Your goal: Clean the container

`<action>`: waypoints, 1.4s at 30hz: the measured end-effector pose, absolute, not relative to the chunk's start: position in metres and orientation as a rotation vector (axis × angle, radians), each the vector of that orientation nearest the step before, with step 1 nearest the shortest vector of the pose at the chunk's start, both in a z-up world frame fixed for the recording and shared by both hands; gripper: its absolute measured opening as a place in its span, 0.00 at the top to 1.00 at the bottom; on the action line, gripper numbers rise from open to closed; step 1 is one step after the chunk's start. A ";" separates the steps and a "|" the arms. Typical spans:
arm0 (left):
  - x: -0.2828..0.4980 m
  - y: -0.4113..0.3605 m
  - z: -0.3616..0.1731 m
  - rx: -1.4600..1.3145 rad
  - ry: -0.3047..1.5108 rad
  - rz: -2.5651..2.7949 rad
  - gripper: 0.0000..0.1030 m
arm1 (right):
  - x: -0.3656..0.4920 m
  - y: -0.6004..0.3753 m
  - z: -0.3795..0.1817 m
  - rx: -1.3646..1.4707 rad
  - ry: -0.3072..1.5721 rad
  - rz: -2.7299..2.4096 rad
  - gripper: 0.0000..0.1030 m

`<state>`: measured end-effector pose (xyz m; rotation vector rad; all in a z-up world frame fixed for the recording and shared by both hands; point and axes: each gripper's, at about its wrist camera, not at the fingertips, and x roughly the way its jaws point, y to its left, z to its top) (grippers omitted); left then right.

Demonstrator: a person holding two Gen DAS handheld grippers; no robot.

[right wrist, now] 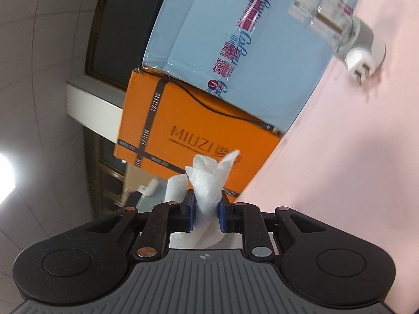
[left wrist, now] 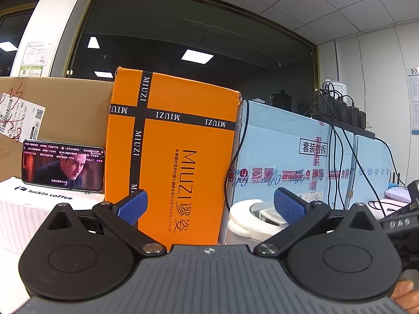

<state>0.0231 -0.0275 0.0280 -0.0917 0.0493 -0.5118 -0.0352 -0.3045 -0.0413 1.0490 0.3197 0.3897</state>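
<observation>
Three cartons fill the bkgd, biggest first: a pale blue carton [left wrist: 282,141] w/ glossy printed tape and QR marks, flat-sided and long; a plain brown cardboard box [left wrist: 65,110] w/ a shipping label; and a bright orange MIUZI box [left wrist: 180,141], matte, crossed by black branded bands, standing on end between the two. Black cables [left wrist: 337,141] drape down the blue carton's face. In the right wrist view a smooth pink counter [right wrist: 353,157] runs along the foot of the cartons.

Next in size, a white ribbed luckin coffee box [left wrist: 34,209] carries a phone [left wrist: 62,168] propped on its long edge, screen lit. The container [left wrist: 251,217], white, rounded, thick-rimmed plastic, sits at the foot of the blue carton, just right of the orange box, partly hidden behind the left claw's right pad.

Left claw [left wrist: 210,206]: spread wide, blue textured pads well apart, holding nothing.

Right claw [right wrist: 205,209]: pads pressed in on a crumpled white tissue [right wrist: 209,178], soft and fibrous, its twisted ends sticking out past the tips. Container's not clearly identifiable in that view.
</observation>
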 end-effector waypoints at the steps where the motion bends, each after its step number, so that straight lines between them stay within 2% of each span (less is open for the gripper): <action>1: 0.023 -0.028 0.028 -0.091 0.049 -0.513 0.00 | -0.035 -0.302 -0.041 1.011 0.333 0.369 0.83; 10: 0.024 -0.027 0.028 -0.096 0.050 -0.519 0.00 | -0.029 -0.287 -0.048 0.832 0.452 0.245 0.83; 17: 0.026 -0.026 0.027 -0.103 0.054 -0.519 0.00 | -0.029 -0.296 -0.063 0.967 0.514 0.278 0.83; 20: 0.026 -0.026 0.027 -0.104 0.055 -0.517 0.00 | -0.034 -0.306 -0.066 1.084 0.492 0.337 0.85; 30: 0.024 -0.029 0.028 -0.090 0.046 -0.518 0.00 | -0.058 -0.318 -0.039 1.223 0.122 0.599 0.85; 33: 0.024 -0.029 0.028 -0.092 0.046 -0.518 0.00 | -0.059 -0.318 -0.036 1.202 0.102 0.588 0.85; 42: 0.028 -0.028 0.027 -0.116 0.058 -0.508 0.00 | -0.052 -0.293 -0.037 1.001 0.260 0.497 0.85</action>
